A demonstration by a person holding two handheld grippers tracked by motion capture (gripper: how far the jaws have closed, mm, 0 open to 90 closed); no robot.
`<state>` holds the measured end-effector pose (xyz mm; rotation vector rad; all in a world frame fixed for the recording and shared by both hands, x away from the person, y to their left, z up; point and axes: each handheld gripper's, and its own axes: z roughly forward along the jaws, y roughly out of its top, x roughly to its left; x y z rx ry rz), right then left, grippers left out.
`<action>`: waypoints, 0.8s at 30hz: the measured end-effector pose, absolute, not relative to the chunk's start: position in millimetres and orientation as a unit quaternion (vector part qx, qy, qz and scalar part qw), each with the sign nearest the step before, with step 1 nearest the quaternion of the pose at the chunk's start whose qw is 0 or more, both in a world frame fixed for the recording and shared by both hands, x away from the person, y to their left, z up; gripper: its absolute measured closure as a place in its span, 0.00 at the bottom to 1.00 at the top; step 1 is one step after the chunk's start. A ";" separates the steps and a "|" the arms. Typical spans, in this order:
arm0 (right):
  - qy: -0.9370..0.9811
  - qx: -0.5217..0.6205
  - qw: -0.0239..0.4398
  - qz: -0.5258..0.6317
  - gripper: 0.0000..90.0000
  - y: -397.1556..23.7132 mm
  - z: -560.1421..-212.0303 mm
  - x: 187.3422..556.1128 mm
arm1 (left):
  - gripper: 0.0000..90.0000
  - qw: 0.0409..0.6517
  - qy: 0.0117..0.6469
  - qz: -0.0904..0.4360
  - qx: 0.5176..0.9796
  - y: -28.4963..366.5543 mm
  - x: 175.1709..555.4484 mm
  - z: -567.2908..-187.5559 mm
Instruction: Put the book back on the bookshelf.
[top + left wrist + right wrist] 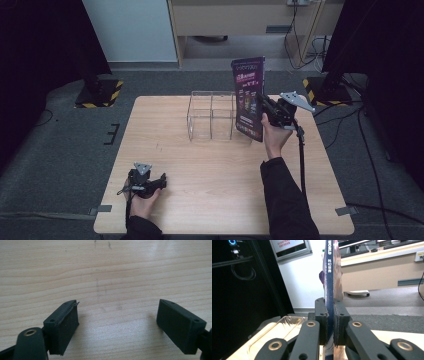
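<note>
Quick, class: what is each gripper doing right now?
Left gripper: open, holding nothing, low over the table.
Right gripper: shut on the magazine, held upright.

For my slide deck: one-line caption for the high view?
Right claw holds a purple magazine upright beside a clear organizer; left claw rests open.

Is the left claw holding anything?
No: the left claw stands open over the bare wooden table with nothing between its jaws.
</note>
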<state>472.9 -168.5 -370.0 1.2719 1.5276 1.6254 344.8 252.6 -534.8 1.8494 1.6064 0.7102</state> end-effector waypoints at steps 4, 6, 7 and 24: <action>0.571 0.476 0.281 0.606 0.94 -164.1 -380.6 473.1 | 0.19 0.291 0.603 0.267 0.693 252.5 344.7 -534.8; 0.568 0.475 0.283 0.610 0.94 -162.4 -385.5 472.1 | 0.19 0.291 0.604 0.267 0.693 252.3 344.6 -534.8; 0.566 0.474 0.284 0.612 0.94 -161.9 -386.9 471.4 | 0.19 0.291 0.604 0.266 0.693 252.3 344.6 -534.8; 0.558 0.467 0.294 0.619 0.94 -157.3 -410.8 459.9 | 0.18 0.292 0.605 0.265 0.692 252.4 344.7 -534.9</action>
